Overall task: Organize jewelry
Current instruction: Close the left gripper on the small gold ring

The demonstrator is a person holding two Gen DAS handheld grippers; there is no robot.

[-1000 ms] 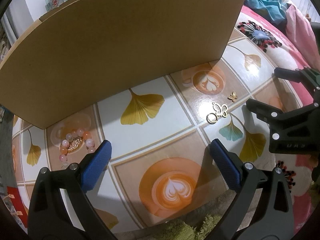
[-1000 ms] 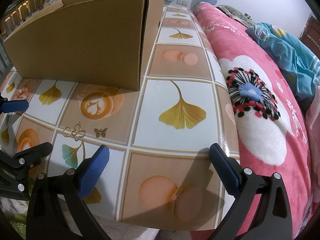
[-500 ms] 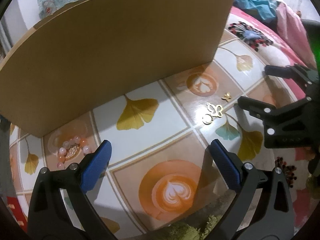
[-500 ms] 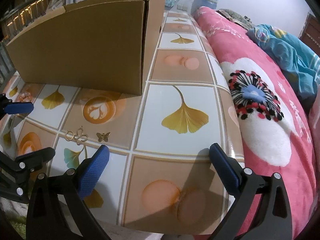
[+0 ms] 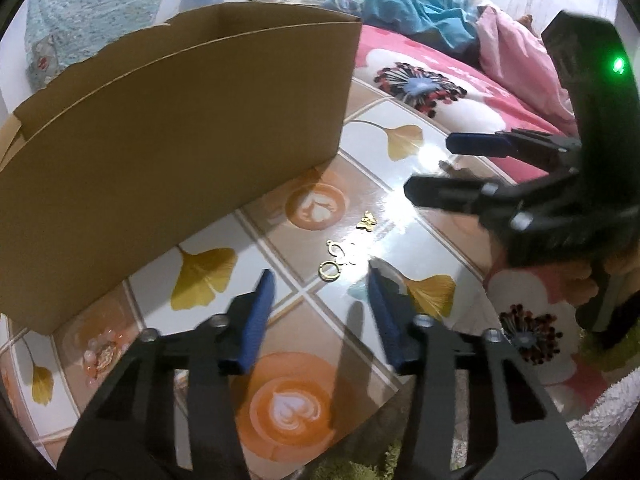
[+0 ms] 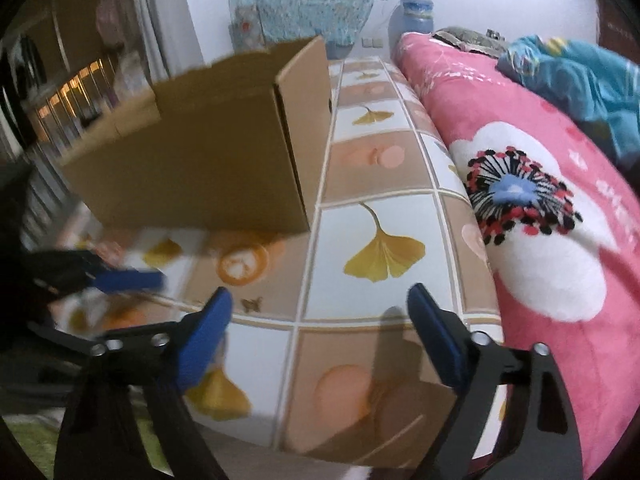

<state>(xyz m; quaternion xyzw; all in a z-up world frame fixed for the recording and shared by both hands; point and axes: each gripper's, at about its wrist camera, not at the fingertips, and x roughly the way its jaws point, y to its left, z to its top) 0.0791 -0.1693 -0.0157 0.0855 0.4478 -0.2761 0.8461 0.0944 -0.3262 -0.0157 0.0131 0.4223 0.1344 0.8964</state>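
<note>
Both tongs narrowing since prev frame, nothing between either pair.
Left tongs [image 5: 320, 280] closing short of gold ring charm [image 5: 329, 271]; right tongs [image 6: 320, 308] beside butterfly charm [image 6: 251, 304] — could skid on glossy worktop [image 5: 224, 236].

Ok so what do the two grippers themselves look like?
Both look alike: the left gripper and right gripper have black angular arms with silver screws and flat blue fingers. In the left wrist view, the right one's black body carries a lit green light.

On the table [image 5: 152, 396] a cardboard box [image 5: 168, 152] stands behind the jewelry. The ring charm [image 5: 334, 262] lies just ahead of my left gripper [image 5: 320, 276], the butterfly charm [image 5: 367, 221] beyond it, beads [image 5: 100, 354] far left, bedding [image 6: 552, 240] right.
</note>
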